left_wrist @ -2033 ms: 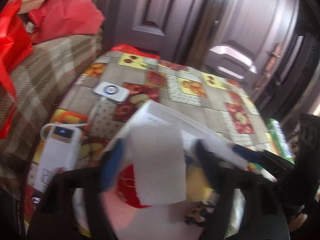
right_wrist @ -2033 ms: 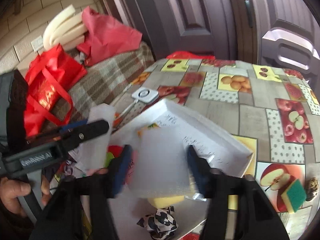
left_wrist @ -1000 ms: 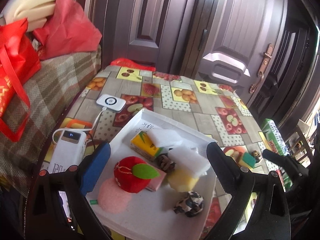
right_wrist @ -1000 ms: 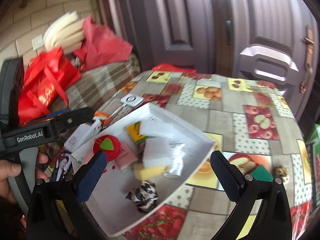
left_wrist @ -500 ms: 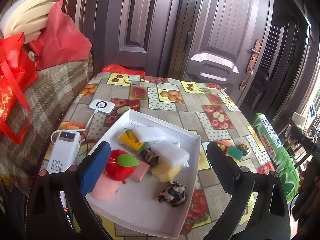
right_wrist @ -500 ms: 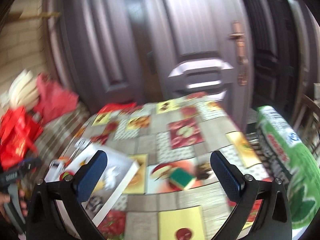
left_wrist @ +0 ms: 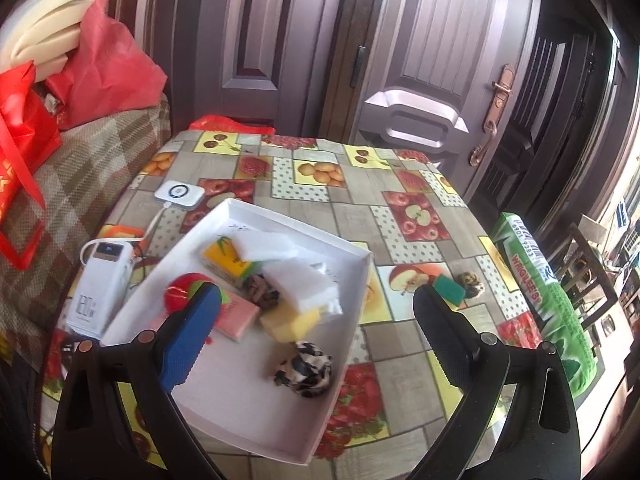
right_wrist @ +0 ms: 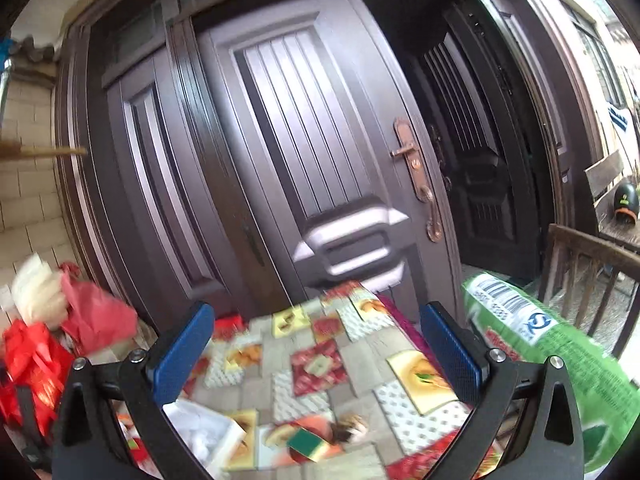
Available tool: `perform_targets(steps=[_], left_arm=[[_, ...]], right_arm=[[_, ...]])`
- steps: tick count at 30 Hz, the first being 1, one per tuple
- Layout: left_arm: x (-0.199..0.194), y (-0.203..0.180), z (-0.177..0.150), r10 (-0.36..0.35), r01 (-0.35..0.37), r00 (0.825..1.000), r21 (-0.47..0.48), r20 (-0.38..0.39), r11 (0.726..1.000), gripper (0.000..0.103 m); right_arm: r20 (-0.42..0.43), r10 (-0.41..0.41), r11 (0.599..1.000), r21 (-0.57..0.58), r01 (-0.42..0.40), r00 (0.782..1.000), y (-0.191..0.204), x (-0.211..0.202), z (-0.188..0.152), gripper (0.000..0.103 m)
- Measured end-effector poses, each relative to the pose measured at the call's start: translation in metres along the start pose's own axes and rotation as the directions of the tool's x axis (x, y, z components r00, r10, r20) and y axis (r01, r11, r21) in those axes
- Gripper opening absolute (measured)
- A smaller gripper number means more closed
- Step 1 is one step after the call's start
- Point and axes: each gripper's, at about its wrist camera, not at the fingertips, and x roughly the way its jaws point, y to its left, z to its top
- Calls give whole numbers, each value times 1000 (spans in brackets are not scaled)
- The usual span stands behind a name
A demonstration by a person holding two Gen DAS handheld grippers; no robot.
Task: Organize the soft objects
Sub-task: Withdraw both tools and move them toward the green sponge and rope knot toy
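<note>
Sitting low and just left of centre between the empty, wide-open right tongs [right_wrist: 316, 356], the green-topped sponge [right_wrist: 310, 442] is nearer them than the left tongs [left_wrist: 316, 320], also open.

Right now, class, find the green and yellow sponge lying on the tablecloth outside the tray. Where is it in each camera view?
Left wrist view: green and yellow sponge right of centre, beside the white tray.
Right wrist view: sponge at bottom centre, blurred.
Shared landmark: the copper door handle.
</note>
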Motion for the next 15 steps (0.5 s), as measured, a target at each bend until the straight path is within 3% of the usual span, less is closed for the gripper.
perform_targets(steps=[4, 11, 15], left_arm=[[-2, -12, 8, -11, 11, 1000, -5, 26, 1000, 97], [3, -42, 22, -56, 55, 995, 17, 77, 998, 97], [26, -82, 17, -115, 111, 993, 125, 24, 986, 97]], right_arm=[[-19, -12, 1000, -24, 11, 1000, -11, -3, 3, 103], [64, 47, 994, -99, -40, 997, -22, -13, 29, 103], [-60, 46, 987, -149, -54, 997, -29, 26, 19, 103]])
